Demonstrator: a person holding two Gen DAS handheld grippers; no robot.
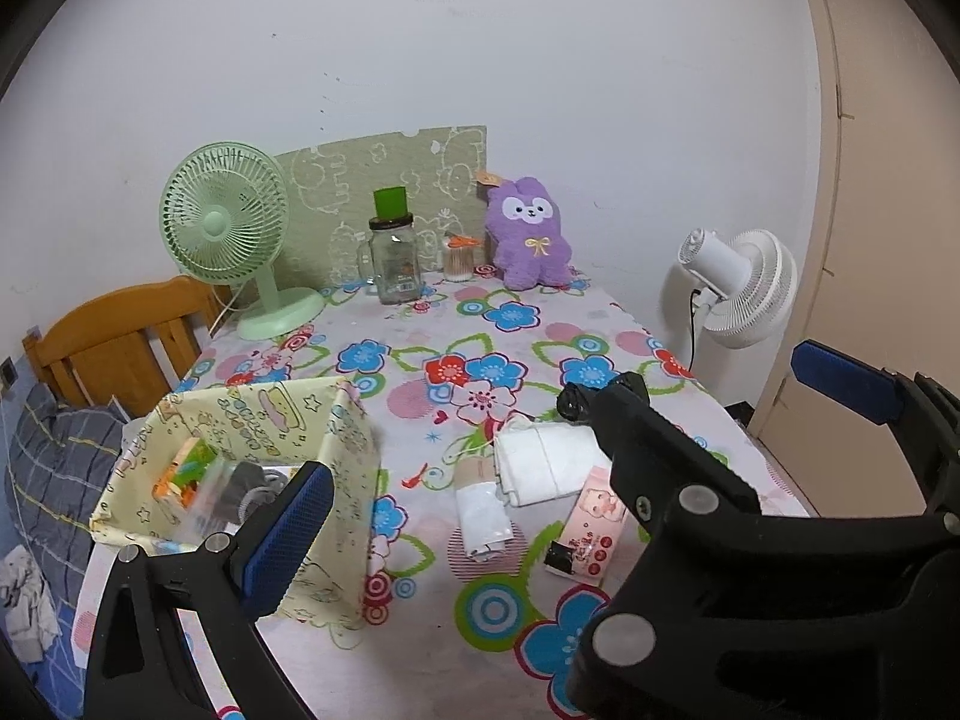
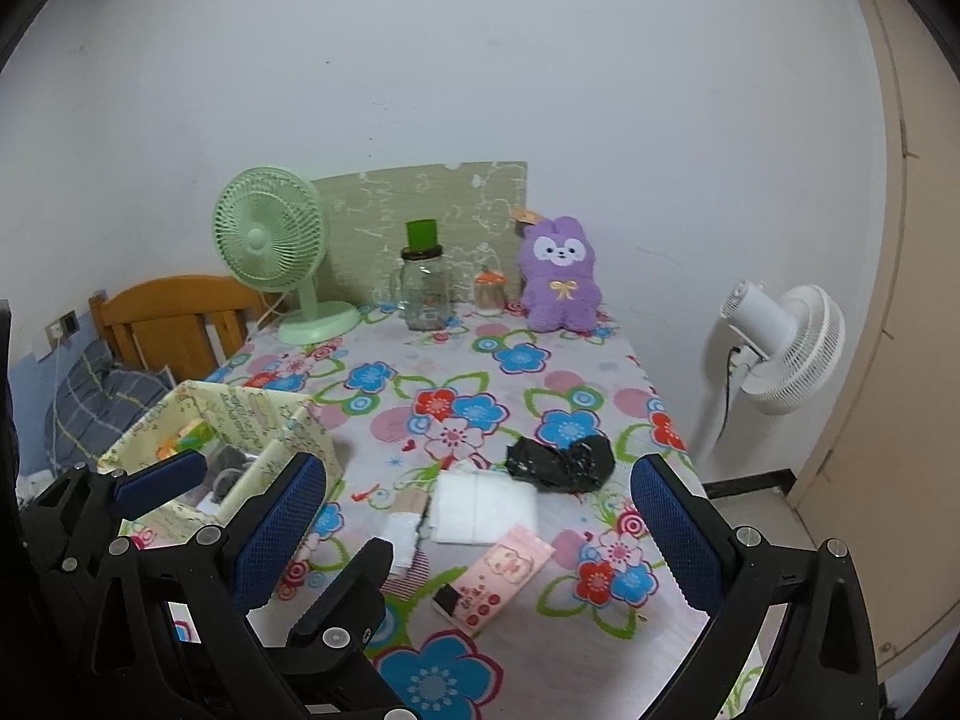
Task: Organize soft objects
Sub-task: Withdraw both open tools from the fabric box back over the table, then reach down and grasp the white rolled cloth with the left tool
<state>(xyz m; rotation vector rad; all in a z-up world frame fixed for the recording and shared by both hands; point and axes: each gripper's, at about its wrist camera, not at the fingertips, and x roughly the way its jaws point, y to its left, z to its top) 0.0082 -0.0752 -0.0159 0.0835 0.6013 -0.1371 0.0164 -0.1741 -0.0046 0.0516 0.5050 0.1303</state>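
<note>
A pale yellow fabric box (image 1: 336,420) (image 2: 288,429) sits at the table's left, holding small items. On the flowered cloth lie a folded white cloth (image 1: 546,462) (image 2: 486,504), a rolled white cloth (image 1: 480,516) (image 2: 403,540), a pink tissue pack (image 1: 591,531) (image 2: 498,576) and a crumpled black bag (image 2: 561,462). A purple plush bunny (image 1: 528,234) (image 2: 558,276) sits at the back. My left gripper (image 1: 558,480) is open above the cloths. My right gripper (image 2: 480,546) is open above the tissue pack. Both hold nothing.
A green desk fan (image 1: 225,228) (image 2: 270,237), a glass jar with a green lid (image 1: 393,264) (image 2: 426,288) and a cotton swab jar (image 1: 459,261) (image 2: 489,291) stand at the back. A white floor fan (image 1: 744,288) (image 2: 786,348) stands right of the table. A wooden chair (image 1: 114,342) (image 2: 174,318) is at the left.
</note>
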